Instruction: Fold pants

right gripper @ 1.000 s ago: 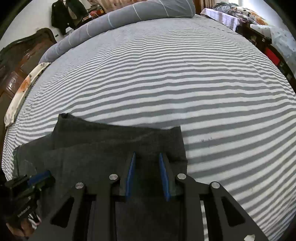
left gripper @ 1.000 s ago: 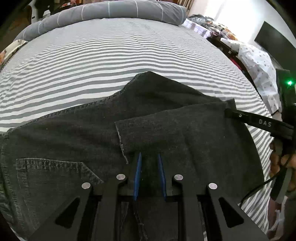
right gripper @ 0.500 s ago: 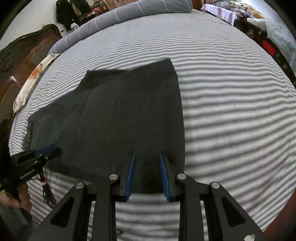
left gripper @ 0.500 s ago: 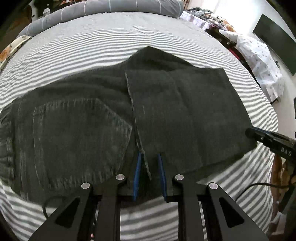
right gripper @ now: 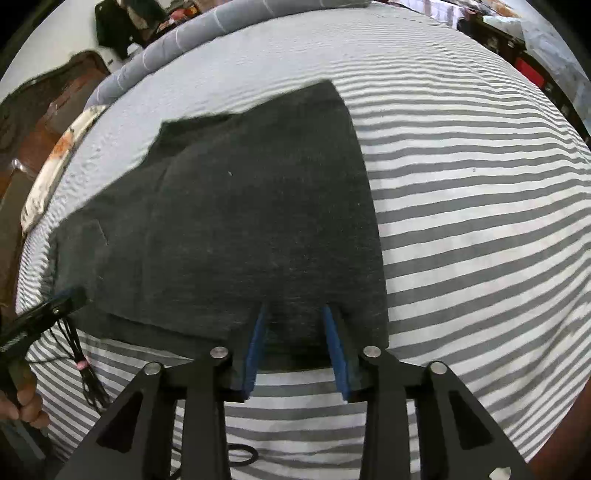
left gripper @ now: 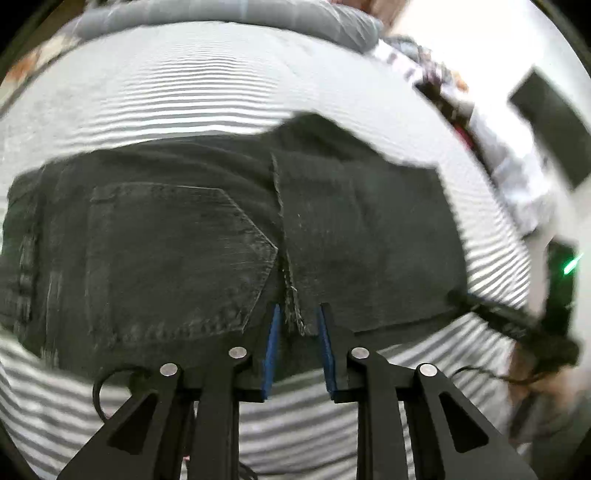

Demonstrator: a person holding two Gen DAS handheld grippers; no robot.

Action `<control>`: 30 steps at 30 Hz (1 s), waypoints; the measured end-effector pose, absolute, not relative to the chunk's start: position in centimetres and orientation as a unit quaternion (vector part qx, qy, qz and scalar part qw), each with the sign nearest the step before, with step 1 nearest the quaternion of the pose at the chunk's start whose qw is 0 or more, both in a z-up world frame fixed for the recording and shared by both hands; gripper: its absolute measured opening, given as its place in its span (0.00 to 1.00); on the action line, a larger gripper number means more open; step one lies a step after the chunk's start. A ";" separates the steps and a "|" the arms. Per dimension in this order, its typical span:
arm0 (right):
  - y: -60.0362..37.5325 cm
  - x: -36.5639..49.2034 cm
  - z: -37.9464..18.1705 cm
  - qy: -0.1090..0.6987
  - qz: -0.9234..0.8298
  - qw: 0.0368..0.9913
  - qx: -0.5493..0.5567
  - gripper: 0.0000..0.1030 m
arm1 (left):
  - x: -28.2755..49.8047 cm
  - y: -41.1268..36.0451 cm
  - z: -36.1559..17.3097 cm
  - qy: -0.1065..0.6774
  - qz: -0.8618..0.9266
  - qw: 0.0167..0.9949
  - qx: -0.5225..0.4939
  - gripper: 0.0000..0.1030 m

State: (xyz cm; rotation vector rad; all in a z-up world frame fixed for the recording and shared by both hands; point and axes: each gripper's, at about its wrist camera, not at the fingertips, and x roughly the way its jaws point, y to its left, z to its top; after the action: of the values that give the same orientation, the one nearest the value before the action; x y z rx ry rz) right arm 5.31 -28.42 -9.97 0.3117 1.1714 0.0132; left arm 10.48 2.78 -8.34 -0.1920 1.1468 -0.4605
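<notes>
The bed [right gripper: 461,206] had a sheet with grey and white stripes. The stripes ran from side to side across it. A pair of dark pants [right gripper: 258,206] lay flat on the sheet, folded over so one part sat on top of another. In the left wrist view the pants [left gripper: 177,251] showed a back pocket [left gripper: 177,258] with pale stitching. A long grey rolled blanket [right gripper: 207,22] lay along the far end of the bed. A flowered pillow [right gripper: 55,162] lay at the far left side.
</notes>
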 end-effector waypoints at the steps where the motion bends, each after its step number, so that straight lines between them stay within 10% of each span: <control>1: -28.4 5.2 -9.5 0.545 0.006 0.824 0.152 0.41 | 10.4 4.0 -7.8 0.533 -0.212 0.811 -0.113 0.34; 3: -28.4 4.7 -8.3 0.533 0.005 0.832 0.155 0.47 | 10.1 7.8 -6.6 0.516 -0.195 0.816 -0.172 0.48; 14: -25.2 2.9 -5.0 0.501 0.032 0.844 0.189 0.59 | 8.3 24.6 -7.8 0.467 -0.070 0.786 -0.398 0.51; 30: -21.9 2.9 -5.0 0.518 0.029 0.838 0.171 0.59 | 10.1 27.3 -14.5 0.485 -0.038 0.725 -0.488 0.51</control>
State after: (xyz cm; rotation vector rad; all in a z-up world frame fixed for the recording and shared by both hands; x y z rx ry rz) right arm 2.88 -21.93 -5.04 0.3616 1.0950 0.0614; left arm 10.06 27.32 -14.52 -1.0759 1.0700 -0.0844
